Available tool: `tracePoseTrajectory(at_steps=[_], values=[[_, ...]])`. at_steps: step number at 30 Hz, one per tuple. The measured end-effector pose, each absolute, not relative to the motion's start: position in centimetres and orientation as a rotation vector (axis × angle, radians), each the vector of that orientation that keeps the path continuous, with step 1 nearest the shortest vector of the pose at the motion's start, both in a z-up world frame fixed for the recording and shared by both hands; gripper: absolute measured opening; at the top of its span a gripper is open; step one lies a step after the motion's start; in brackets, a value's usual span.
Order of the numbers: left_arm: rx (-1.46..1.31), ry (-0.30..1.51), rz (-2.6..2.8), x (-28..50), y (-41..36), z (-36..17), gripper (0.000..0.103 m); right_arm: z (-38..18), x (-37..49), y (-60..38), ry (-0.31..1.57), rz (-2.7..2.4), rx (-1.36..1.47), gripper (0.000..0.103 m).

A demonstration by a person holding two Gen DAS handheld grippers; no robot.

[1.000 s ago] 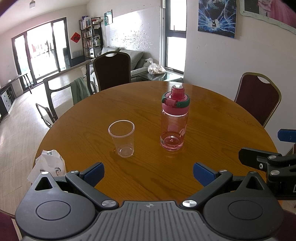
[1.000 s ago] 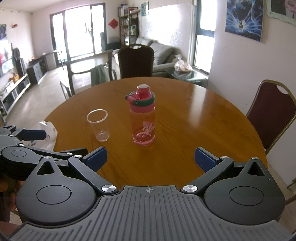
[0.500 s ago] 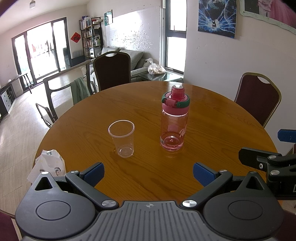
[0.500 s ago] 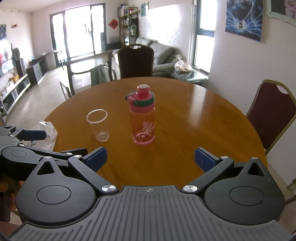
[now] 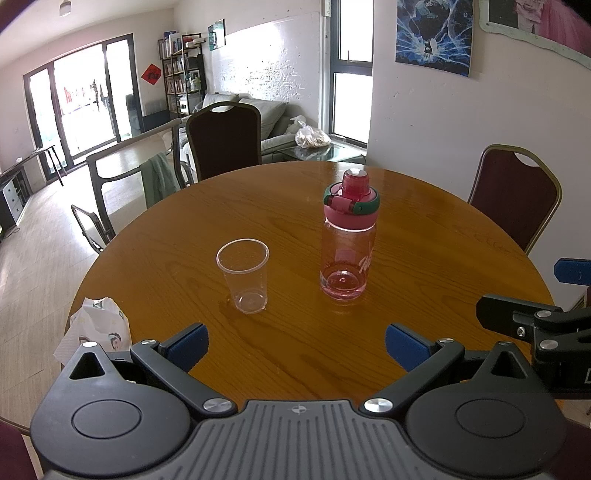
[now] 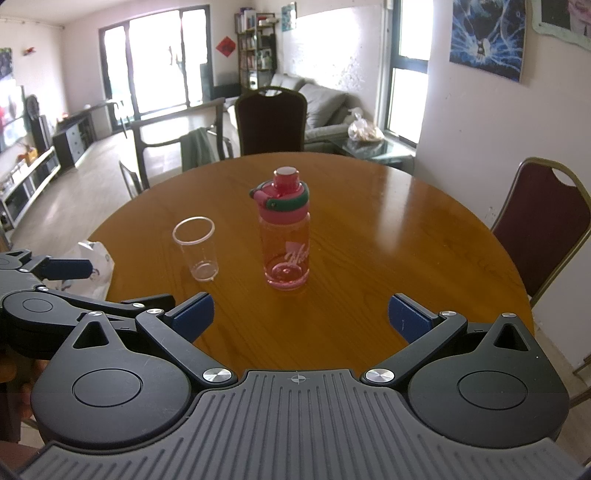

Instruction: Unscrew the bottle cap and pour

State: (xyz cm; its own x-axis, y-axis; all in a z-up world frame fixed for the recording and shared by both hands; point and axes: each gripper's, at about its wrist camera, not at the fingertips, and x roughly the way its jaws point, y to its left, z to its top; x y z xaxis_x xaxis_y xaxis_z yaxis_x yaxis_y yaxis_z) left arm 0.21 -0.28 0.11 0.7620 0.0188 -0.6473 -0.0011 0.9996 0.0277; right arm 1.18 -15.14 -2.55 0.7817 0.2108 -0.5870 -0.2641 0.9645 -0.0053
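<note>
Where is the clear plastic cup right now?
In both wrist views the clear plastic cup stands upright on the round wooden table, just left of the pink bottle and apart from it, ahead of both open grippers.

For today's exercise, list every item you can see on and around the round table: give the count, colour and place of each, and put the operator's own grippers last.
bottle: one, pink with capped lid, table centre.
cup: one, clear, upright, left of bottle, apart.
table: one, brown, round.
chairs: two dark red, far and right side.
bag: one, white, beyond table's left edge.
posters: two, on right wall.
left gripper: one, black, blue pads, open.
right gripper: one, black, blue pads, open.
</note>
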Motion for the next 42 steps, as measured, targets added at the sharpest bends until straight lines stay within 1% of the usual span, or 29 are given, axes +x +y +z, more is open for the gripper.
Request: tracePoseTrajectory(at_steps=[16,26,42], values=[[0.021,0.714,0.001,0.5,-0.2,-0.1,0.102,-2.5,1.9,-15.9,0.629,0.247,-0.087,0.103],[0.066,0.636,-0.024,3.3,-0.3,-3.0,0.103,-2.9,3.9,-15.8,0.622,0.182,-0.105,0.103],[0.088,0.660,-0.082,6.1,0.5,-4.6,0.102,-3.8,6.1,-14.7,0.625,0.170,-0.066,0.103]])
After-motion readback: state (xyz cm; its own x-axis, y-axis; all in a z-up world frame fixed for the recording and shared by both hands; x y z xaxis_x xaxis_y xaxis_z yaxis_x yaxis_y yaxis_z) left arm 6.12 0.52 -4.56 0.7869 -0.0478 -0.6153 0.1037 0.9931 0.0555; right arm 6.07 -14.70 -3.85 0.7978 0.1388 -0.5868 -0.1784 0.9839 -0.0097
